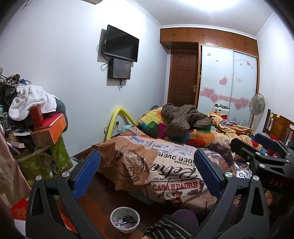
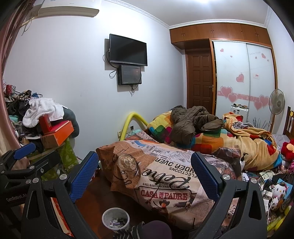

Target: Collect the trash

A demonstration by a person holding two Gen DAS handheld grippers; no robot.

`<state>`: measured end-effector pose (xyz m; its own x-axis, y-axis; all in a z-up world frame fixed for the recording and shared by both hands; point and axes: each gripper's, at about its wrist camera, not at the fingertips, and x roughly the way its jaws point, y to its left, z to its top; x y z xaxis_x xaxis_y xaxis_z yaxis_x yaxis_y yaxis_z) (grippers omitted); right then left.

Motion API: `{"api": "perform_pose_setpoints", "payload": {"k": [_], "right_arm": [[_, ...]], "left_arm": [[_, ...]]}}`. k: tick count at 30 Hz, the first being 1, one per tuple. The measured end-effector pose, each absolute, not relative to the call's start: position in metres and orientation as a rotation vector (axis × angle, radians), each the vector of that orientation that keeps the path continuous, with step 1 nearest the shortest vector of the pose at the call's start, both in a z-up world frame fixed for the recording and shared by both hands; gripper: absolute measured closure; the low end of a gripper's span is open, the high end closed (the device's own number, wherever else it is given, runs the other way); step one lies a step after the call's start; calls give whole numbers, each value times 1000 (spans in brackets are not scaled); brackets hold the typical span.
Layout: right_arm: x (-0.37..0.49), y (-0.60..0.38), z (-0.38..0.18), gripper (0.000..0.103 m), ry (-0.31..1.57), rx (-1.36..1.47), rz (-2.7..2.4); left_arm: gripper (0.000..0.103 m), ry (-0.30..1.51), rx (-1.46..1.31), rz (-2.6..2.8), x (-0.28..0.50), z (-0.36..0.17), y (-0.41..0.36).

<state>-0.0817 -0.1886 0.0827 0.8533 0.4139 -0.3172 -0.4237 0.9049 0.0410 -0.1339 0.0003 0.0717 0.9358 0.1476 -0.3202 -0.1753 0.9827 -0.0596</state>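
On the wooden floor at the foot of the bed, a small translucent bin (image 1: pixel 125 220) with a few scraps of trash (image 1: pixel 125 220) in the bottom: wrappers and dark bits, too small to name. Mostly empty otherwise, so by the look of it barely a start on collecting. Nothing carried in either gripper. Left gripper (image 1: pixel 147 176) held up with jaws spread wide, blue pads apart, empty. Right gripper (image 2: pixel 144 175) likewise wide open and bare. Both raised above the bin and aimed across the room rather than at any piece of rubbish, so probably a scanning pause before the next pick.

Beyond the bin, the bed corner under a printed newspaper-style cover (image 1: pixel 165 169); behind it a patchwork quilt (image 1: pixel 156 126) with a brown padded jacket (image 1: pixel 182 117) heaped on top. Left of the bed, a stack of red and orange boxes (image 1: pixel 49 128) under a white towel (image 1: pixel 31 99). On the wall, a television (image 1: pixel 121 43).

Left wrist view alone: the right gripper crossing the right edge, hiding most of the bed's far side. Right wrist view alone: a clutter of cables, packets and small objects (image 2: pixel 266 183) on the bed to the right, a white pump bottle (image 2: pixel 242 161), a white cat plush (image 2: pixel 278 192) and a red plush (image 2: pixel 288 149); likely where remaining trash lies, though no single piece clear enough to call. Also the air conditioner (image 2: pixel 68 9) up top, and the left gripper at the left edge.
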Motion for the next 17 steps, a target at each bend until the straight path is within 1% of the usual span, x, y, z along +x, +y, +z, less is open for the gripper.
{"api": "perform_pose_setpoints", "payload": {"k": [17], "right_arm": [[-79,-183,78,3,344,-31,433]], "left_arm": [[1,347,-104,152,-126,61,3]]}}
